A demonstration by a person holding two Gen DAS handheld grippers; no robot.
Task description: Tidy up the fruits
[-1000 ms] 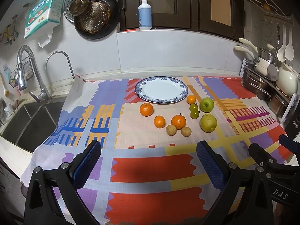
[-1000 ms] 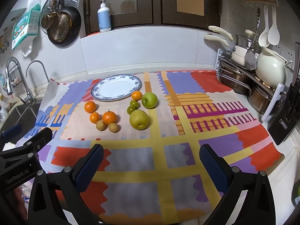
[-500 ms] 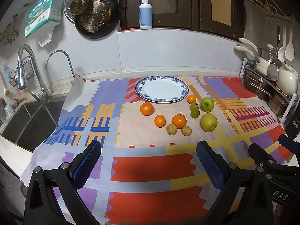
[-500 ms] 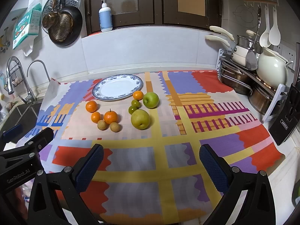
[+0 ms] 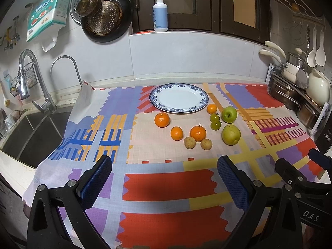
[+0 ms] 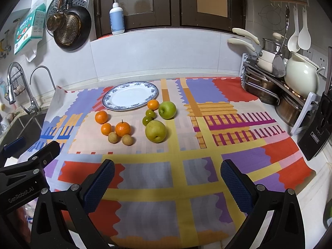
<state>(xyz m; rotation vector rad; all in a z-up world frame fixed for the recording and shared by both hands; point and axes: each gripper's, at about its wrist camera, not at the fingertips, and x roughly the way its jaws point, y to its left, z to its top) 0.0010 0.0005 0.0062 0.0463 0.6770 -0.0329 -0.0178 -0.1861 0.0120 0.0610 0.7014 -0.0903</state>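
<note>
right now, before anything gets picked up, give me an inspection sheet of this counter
surface: patchwork tablecloth covers the counter and lies flat.
job's things: blue-rimmed plate empty at the back. In front of it on the cloth: four oranges, the stemmed orange among them, green apple, yellow-green pear, two small green fruits, two small brown fruits.
clutter: nothing seen among the fruit.
grippers: left gripper and right gripper both open, empty, short of the fruit.
cables: nothing seen.
surroundings: sink and taps on the left, pot rack on the right, pans hung on the wall, pump bottle on the ledge.
</note>
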